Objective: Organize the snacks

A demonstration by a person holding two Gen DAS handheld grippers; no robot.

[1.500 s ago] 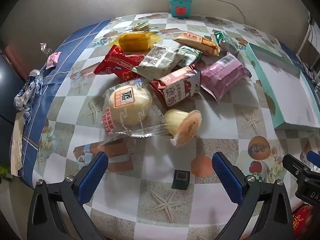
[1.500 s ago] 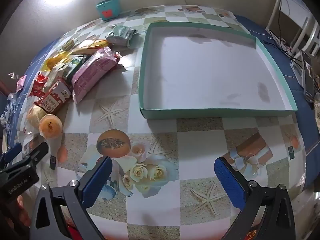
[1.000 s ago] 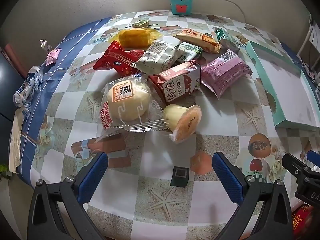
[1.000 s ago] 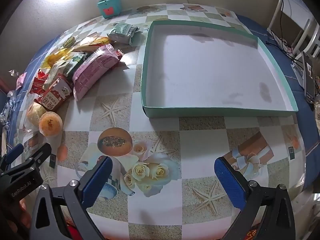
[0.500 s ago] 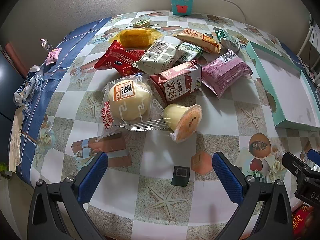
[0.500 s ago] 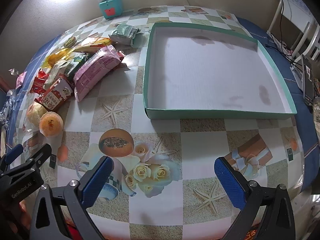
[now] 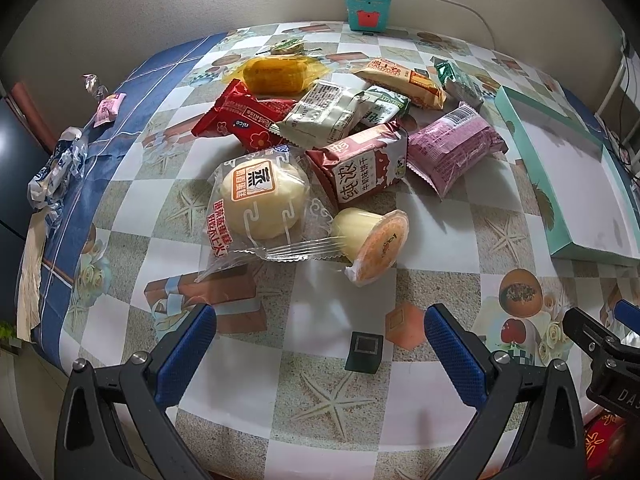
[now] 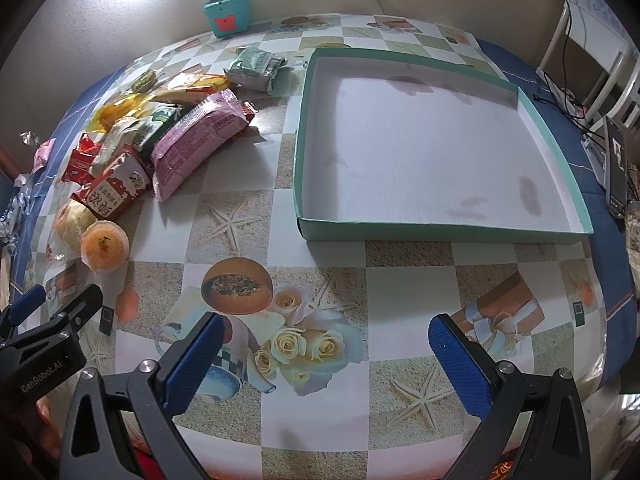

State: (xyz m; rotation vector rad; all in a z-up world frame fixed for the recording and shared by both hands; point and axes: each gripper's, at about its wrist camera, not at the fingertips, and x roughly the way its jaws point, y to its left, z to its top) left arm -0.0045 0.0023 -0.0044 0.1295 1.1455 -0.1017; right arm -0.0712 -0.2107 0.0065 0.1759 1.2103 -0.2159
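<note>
A pile of wrapped snacks lies on the patterned tablecloth: a round bun in clear wrap (image 7: 260, 200), a jelly cup (image 7: 374, 242) on its side, a dark red milk biscuit pack (image 7: 360, 170), a pink packet (image 7: 452, 152), a red packet (image 7: 240, 118) and a yellow cake (image 7: 276, 74). My left gripper (image 7: 320, 344) hovers open just short of the jelly cup, holding nothing. An empty teal-rimmed box (image 8: 304, 140) sits to the right. My right gripper (image 8: 324, 356) hangs open over the tablecloth in front of that box, empty.
A small black cube (image 7: 364, 352) lies between the left fingers. A teal device with a power strip (image 7: 368, 8) stands by the back wall. Loose wrappers (image 7: 56, 168) lie at the table's left edge. A chair and a phone (image 8: 616, 168) are at the right.
Both grippers stay open. The views shift only slightly; the left one sits a touch closer to the snack pile than 1.5 s ago.
</note>
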